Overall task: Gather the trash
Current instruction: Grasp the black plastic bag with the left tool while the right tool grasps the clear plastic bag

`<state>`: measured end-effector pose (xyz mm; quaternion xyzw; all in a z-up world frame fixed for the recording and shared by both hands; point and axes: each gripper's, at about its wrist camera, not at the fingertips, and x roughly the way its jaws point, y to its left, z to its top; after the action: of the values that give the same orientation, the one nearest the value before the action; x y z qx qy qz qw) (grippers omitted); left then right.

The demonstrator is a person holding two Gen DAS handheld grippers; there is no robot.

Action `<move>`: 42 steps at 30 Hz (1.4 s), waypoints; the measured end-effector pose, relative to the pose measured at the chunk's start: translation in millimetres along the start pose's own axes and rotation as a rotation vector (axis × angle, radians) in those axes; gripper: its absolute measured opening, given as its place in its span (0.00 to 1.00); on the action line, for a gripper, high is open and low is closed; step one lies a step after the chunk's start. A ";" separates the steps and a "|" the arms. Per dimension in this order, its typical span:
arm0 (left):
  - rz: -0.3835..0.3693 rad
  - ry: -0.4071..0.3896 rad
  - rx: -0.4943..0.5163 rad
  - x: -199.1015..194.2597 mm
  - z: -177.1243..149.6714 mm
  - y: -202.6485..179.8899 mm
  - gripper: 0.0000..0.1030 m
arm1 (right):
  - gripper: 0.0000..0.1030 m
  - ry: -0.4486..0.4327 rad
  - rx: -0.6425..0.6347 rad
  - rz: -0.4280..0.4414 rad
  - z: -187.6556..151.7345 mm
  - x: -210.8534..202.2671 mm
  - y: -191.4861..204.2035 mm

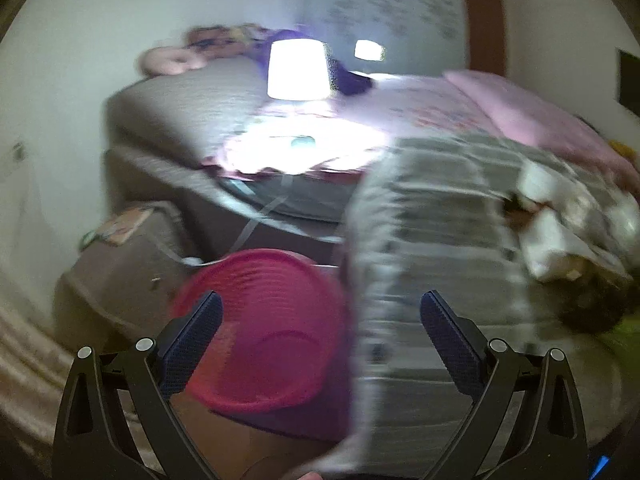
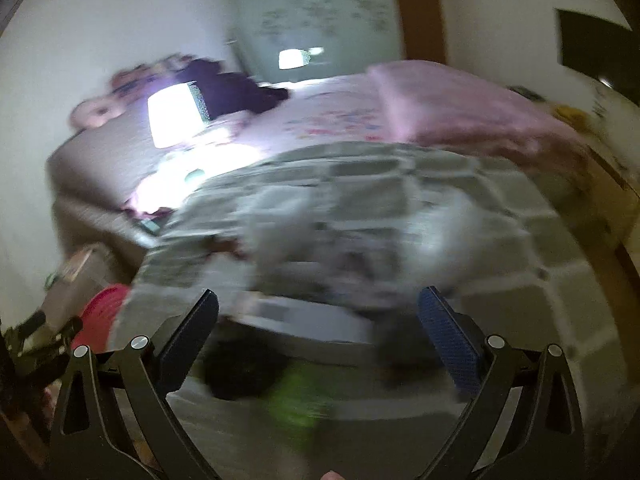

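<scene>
Both views are smeared by motion. The left gripper has its jaws spread wide with nothing between them; just ahead, low and slightly left, stands a round ribbed pink bin, its mouth tipped toward the camera. The right gripper is equally spread and empty, facing a soft grey-and-white checked blanket. The likeliest trash, pale crumpled papers, lies on that blanket to the left gripper's right, probably nearer the right hand; its long axis cannot be told. Beyond, a lit lamp glares on the bed.
</scene>
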<state>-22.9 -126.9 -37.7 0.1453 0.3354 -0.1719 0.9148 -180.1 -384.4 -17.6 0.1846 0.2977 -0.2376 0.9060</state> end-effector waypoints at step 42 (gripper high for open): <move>-0.431 0.068 0.177 -4.5 0.5 -130.6 0.40 | 0.94 -0.016 0.110 -0.107 18.9 34.7 -89.8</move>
<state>-79.7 -243.5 -54.0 0.1557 0.3727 -0.3870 0.8289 -195.5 -478.1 -42.4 0.2161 0.2866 -0.3032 0.8827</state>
